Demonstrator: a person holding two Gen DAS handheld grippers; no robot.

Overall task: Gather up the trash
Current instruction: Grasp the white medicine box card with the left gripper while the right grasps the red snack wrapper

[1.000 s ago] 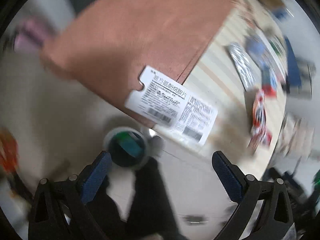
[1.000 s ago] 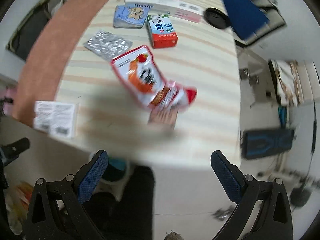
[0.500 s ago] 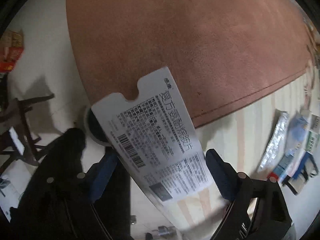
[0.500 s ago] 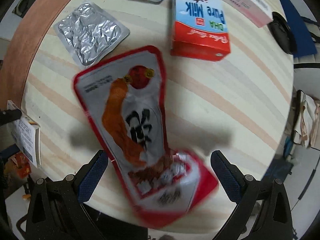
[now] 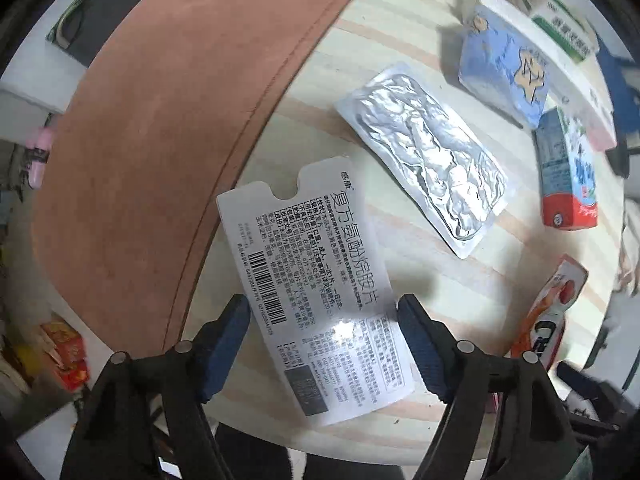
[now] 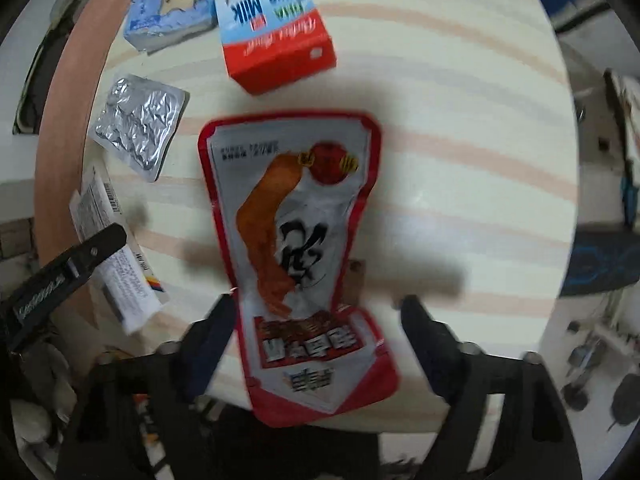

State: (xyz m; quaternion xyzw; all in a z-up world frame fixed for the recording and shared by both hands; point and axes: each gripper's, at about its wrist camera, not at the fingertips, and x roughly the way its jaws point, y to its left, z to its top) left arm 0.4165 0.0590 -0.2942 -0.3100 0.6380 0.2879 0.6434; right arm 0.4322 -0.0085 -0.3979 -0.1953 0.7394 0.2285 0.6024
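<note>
while both grippers are pointing almost straight down over the striped table (image 5: 460, 280), each one is lining up on its own piece of trash. the left gripper (image 5: 324, 320) is straddling the near end of a flattened white medicine box (image 5: 316, 292), which is lying printed side up at the table's near edge, just beside the brown mat (image 5: 180, 120). its jaws have just been closing, with the box between them, but the blue pads are standing just off the box edges, or maybe brushing them; not clamped as far as i can tell, so counting it as released. the right gripper (image 6: 316, 312) is doing the same over a red and white snack wrapper (image 6: 304, 260), lying flat with its bottom end hanging a bit past the table edge. its jaws have just been closing too, wrapper between them, clear gap on the right side, so nothing grasped yet.

the rest of the trash is sitting further back: a crumpled foil pack (image 5: 424, 152), a milk carton (image 6: 272, 36) on its side, a blue wrapper (image 5: 504, 64), all apart from the grippers.

judgement: both picks are at the approach stage. flat thin items, so grabbing near the overhanging edge is probably the reason for this placement; pads could slide over the flat sheet instead of catching it.
</note>
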